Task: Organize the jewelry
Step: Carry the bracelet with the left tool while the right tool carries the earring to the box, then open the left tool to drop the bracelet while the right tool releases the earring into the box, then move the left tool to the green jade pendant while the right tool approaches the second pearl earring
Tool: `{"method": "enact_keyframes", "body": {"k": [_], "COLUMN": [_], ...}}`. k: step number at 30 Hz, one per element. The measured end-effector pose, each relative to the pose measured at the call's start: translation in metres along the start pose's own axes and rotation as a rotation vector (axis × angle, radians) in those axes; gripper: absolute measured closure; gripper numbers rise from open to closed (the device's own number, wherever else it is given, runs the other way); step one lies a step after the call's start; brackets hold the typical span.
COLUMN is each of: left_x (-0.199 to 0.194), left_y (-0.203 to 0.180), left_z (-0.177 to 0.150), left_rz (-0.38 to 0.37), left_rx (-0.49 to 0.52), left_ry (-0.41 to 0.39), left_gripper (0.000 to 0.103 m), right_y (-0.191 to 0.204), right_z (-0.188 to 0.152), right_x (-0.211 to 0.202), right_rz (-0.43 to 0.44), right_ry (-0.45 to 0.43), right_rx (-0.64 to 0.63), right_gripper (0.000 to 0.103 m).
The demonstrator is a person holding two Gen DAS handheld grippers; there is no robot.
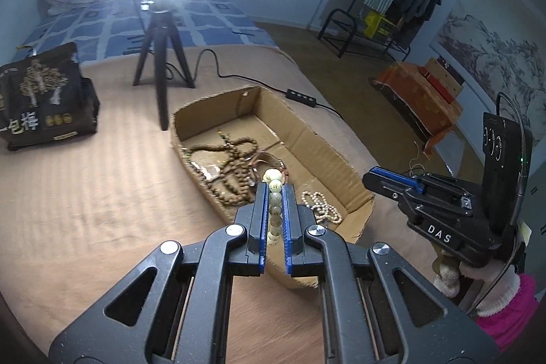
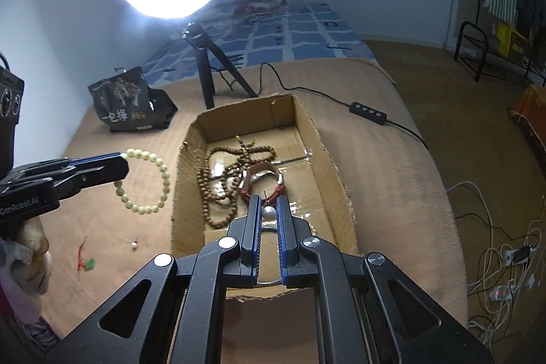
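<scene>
Dangling from the left gripper point(image 2: 123, 164), a pale yellow-green beaded bracelet point(image 2: 150, 183) hangs clear of the tan blanket-covered bed point(image 2: 102, 220), just outside the left wall of the open cardboard box point(image 2: 182, 179). The jaws are pressed tight on a few beads, so the loop swings free below, likely ready for dropping in with the rest. The right gripper point(image 2: 269, 210), poised over the box's near end, pinches a white pearl on a thin silver ring point(image 2: 269, 213); most of that ring is hidden behind its fingers. Inside the box lie a long brown wooden bead necklace point(image 2: 221, 173), a red leather bracelet point(image 2: 262, 179) and a white pearl strand point(image 1: 320, 207). A small pearl piece point(image 2: 135, 245) and a red-corded green charm point(image 2: 85, 260) sit loose on the bed, too tiny to identify.
</scene>
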State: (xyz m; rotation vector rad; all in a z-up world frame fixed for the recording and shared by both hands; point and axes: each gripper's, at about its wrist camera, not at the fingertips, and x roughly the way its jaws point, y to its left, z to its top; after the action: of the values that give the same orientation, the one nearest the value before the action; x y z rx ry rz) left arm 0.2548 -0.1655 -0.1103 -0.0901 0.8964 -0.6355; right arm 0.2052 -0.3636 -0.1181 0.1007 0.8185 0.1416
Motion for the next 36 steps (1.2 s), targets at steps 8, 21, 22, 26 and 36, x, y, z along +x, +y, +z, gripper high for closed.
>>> {"method": "enact_keyframes", "body": {"k": [8, 21, 22, 26, 36], "left_x": [0.018, 0.024, 0.023, 0.021, 0.013], "left_y": [-0.01, -0.022, -0.022, -0.02, -0.016], "left_z": [-0.001, -0.007, -0.007, -0.008, -0.014], "left_rz": [-0.001, 0.03, 0.034, 0.048, 0.072], "left_rx": [0.015, 0.078, 0.079, 0.079, 0.081], "left_ry": [0.032, 0.063, 0.064, 0.063, 0.057], "left_gripper": [0.098, 0.098, 0.098, 0.092, 0.081], "right_y": [-0.01, -0.007, -0.007, -0.006, -0.006], "right_z": [-0.003, -0.003, -0.003, -0.002, -0.001], "right_x": [0.003, 0.006, 0.006, 0.002, -0.003], "right_rz": [-0.005, -0.026, -0.028, -0.043, -0.068], "right_ry": [0.011, 0.013, 0.009, -0.01, -0.024], "right_rx": [0.013, 0.007, 0.006, 0.001, 0.004], "right_gripper": [0.096, 0.086, 0.077, 0.062, 0.05]}}
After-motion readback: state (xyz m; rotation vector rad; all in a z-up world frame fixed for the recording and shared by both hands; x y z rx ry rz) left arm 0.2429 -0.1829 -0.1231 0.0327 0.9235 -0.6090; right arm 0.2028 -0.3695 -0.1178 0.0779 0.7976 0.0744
